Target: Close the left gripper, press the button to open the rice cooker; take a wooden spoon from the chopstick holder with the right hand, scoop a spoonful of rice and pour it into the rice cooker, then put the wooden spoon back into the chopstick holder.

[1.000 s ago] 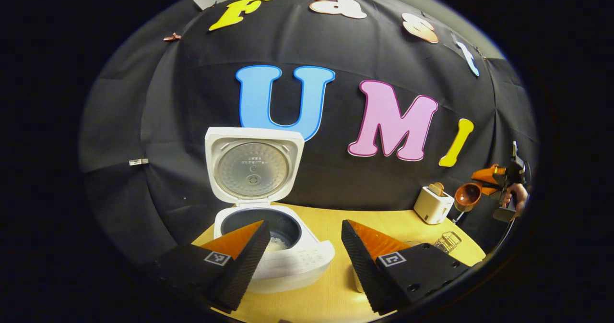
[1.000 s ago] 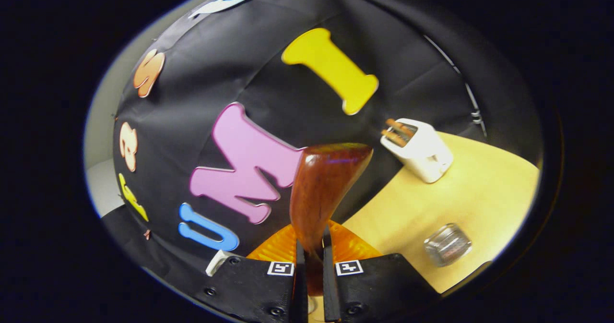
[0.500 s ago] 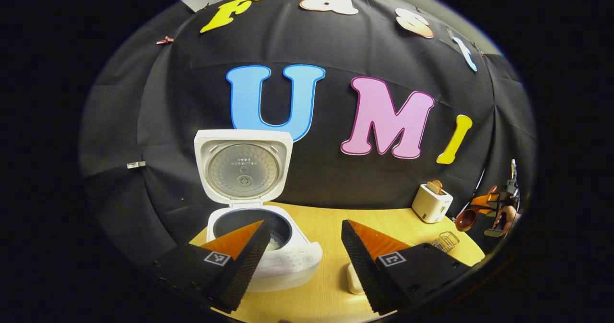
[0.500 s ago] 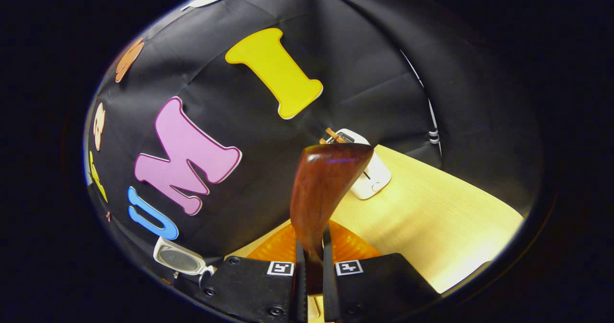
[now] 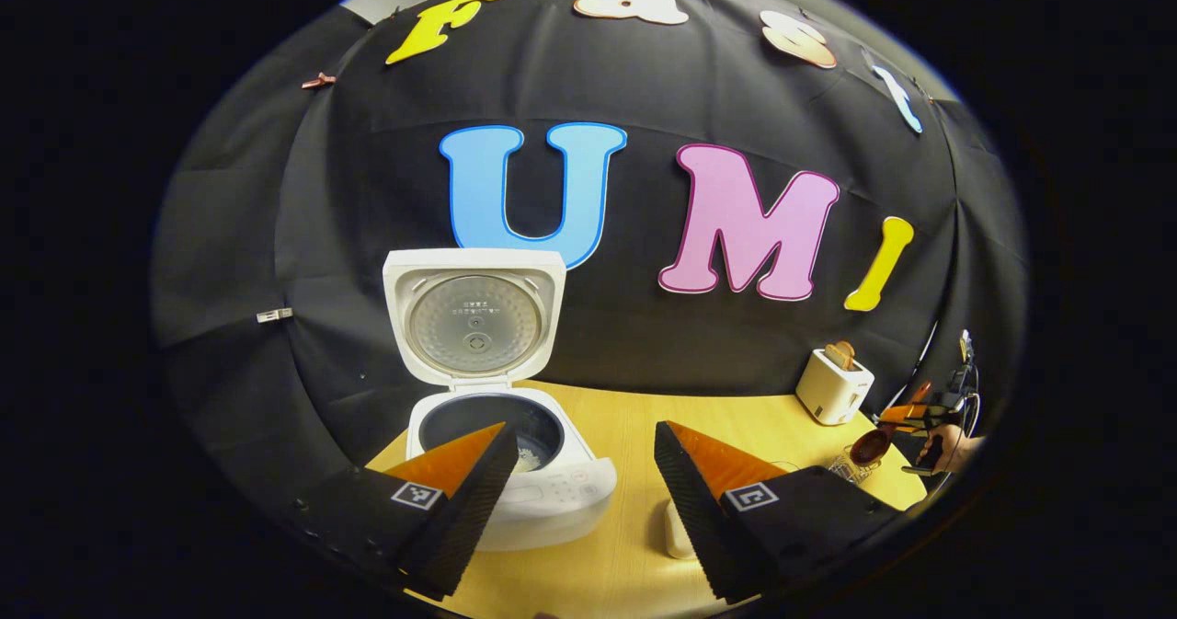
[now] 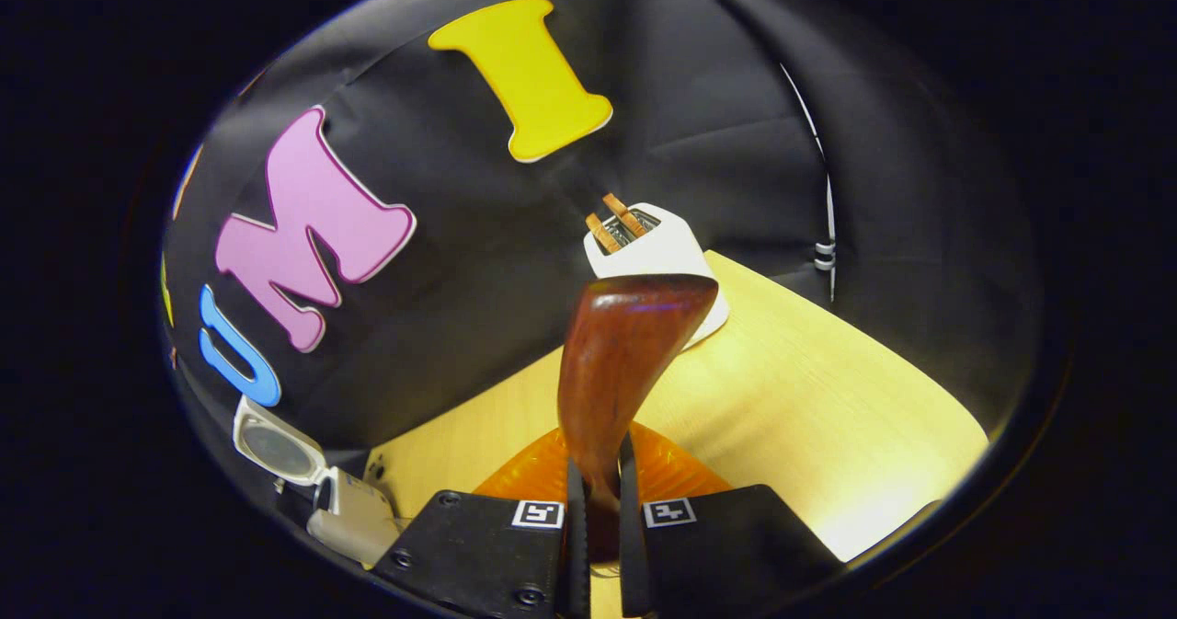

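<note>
Right gripper view: one wooden spoon [image 6: 618,361], two toast slices [image 6: 613,222].

**Layout relative to my fingers**

Left gripper view: I see the rice cooker [image 5: 515,472] on the table [image 5: 625,426] just ahead of my left finger [image 5: 460,499], which overlaps its front, lid [image 5: 474,320] upright behind the pot. Rice [image 5: 528,458] lies in the pot. Far beyond my right finger [image 5: 708,509], the toaster [image 5: 833,387] stands at the table's back. The wire holder [image 5: 841,464] is before it, with the right gripper [image 5: 910,415] to the right.

Right gripper view: the wooden spoon [image 6: 625,361] sits between my fingers, toaster behind its bowl, cooker far left of the fingers.
</note>
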Demonstrator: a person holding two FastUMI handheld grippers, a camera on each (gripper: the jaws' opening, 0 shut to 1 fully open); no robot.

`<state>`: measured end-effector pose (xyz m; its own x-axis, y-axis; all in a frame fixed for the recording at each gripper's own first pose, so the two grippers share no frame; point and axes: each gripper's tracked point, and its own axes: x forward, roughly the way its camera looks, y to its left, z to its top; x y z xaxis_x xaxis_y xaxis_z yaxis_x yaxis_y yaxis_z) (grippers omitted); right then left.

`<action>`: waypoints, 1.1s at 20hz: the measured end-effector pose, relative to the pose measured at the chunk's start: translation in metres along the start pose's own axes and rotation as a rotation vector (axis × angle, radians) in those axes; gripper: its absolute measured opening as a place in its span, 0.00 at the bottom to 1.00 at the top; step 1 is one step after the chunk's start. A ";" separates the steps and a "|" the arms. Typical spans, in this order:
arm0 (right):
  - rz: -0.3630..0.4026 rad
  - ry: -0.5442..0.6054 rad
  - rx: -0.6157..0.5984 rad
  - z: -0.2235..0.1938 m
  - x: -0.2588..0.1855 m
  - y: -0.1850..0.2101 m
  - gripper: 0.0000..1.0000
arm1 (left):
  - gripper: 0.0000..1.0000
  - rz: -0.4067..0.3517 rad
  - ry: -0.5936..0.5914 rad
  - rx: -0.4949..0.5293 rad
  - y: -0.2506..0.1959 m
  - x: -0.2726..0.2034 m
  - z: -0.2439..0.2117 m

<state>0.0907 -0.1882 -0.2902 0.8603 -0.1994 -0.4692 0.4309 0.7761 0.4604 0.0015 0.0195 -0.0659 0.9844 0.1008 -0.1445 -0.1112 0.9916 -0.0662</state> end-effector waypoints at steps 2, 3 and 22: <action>-0.003 0.010 -0.042 -0.007 0.004 0.001 0.17 | 0.95 0.004 0.009 -0.003 -0.001 0.000 -0.001; -0.001 0.016 -0.061 -0.011 0.007 0.002 0.17 | 0.95 0.005 0.015 0.001 -0.002 0.000 -0.002; -0.068 0.104 -0.176 -0.041 0.006 -0.015 0.27 | 0.95 -0.027 -0.001 0.010 -0.012 0.004 0.009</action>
<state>0.0777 -0.1767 -0.3311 0.7945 -0.1991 -0.5737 0.4250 0.8571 0.2911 0.0081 0.0085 -0.0566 0.9871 0.0739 -0.1422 -0.0831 0.9947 -0.0599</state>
